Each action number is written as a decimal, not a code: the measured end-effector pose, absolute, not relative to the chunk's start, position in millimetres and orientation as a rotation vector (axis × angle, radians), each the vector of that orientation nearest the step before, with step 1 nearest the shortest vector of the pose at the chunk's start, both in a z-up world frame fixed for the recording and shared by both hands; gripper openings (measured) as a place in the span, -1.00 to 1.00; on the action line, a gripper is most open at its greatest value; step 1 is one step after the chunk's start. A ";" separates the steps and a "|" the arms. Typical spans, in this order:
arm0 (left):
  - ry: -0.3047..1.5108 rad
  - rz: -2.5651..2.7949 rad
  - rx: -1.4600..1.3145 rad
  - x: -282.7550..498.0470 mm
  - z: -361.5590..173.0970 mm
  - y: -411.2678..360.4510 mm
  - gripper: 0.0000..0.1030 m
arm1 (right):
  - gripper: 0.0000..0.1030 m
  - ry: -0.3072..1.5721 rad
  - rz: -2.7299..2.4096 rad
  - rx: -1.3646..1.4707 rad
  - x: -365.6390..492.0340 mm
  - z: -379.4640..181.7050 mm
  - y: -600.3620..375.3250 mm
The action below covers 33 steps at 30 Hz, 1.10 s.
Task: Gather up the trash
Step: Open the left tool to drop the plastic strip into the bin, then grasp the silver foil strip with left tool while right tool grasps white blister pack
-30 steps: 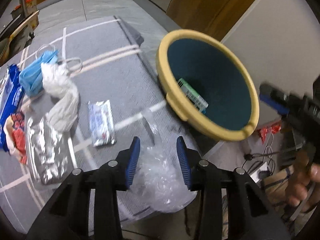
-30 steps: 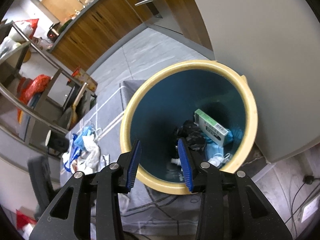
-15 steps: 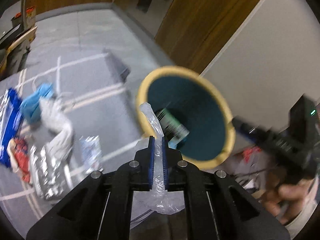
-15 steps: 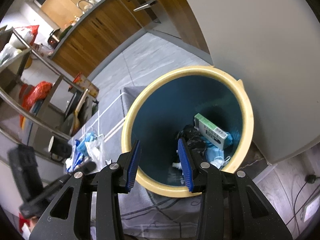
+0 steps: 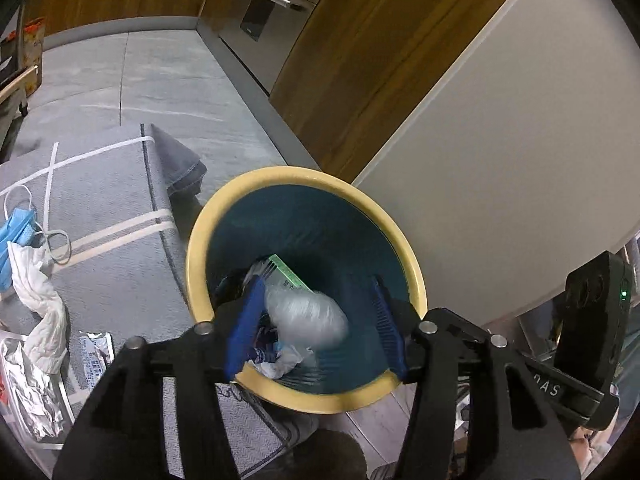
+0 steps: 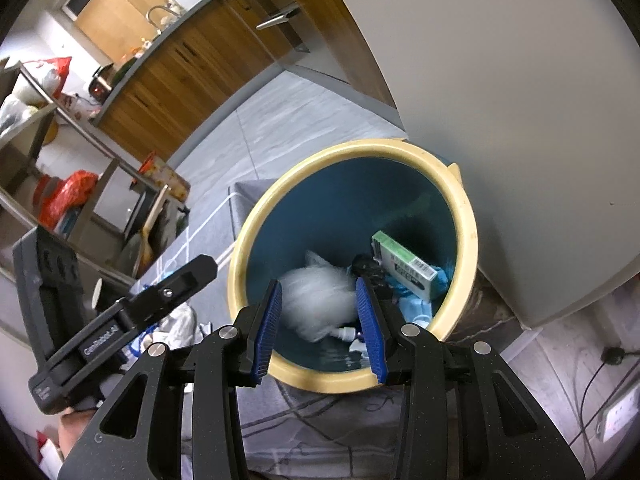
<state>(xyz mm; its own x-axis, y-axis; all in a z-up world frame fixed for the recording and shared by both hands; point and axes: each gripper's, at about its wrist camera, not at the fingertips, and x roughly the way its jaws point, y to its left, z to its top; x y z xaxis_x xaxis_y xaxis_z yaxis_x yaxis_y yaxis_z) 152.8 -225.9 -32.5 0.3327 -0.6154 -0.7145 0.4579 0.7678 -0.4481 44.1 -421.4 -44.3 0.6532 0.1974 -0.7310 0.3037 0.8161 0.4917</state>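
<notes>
A yellow-rimmed blue bin (image 5: 200,240) stands on the floor beside a grey rug. My left gripper (image 5: 318,282) hangs over its mouth with its jaws opening. A crumpled clear plastic bag (image 5: 306,316) shows blurred between and below the pads, free of them and inside the bin. In the right wrist view the same bag (image 6: 316,300) drops past my right gripper (image 6: 318,283), which is open and holds nothing above the bin rim (image 6: 468,232). A green box (image 6: 404,264) and other scraps lie at the bottom.
On the rug to the left lie a blue face mask (image 5: 16,232), a white tissue (image 5: 40,300), a foil wrapper (image 5: 24,384) and a small packet (image 5: 94,360). A white panel (image 5: 520,160) and wooden cabinets stand behind the bin. A metal rack (image 6: 60,120) is far left.
The left gripper shut on the plastic bag on the rug, carried it up and over the bin, then opened; the bag now falls inside. The right gripper stayed over the bin.
</notes>
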 end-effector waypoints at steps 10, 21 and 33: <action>1.009 -0.598 -0.157 147.6 -29.1 -177.2 0.05 | -0.21 0.892 0.001 0.581 59.2 -43.3 -388.8; 1.011 -0.351 -0.179 130.2 -33.1 -61.8 0.14 | -0.13 0.962 0.157 0.472 93.2 -48.7 -302.4; 1.128 -0.229 -0.253 119.4 -69.4 2.4 0.14 | -0.03 1.059 0.251 0.291 121.5 -70.4 -223.5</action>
<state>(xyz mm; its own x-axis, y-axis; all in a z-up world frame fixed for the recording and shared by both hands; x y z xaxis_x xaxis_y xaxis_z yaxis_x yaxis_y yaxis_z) 119.4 2.4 -69.4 0.4106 -0.3064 -0.8588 0.0523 0.9482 -0.3133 121.5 -223.5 -70.4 0.4674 0.3396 -0.8162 -0.0629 0.9337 0.3524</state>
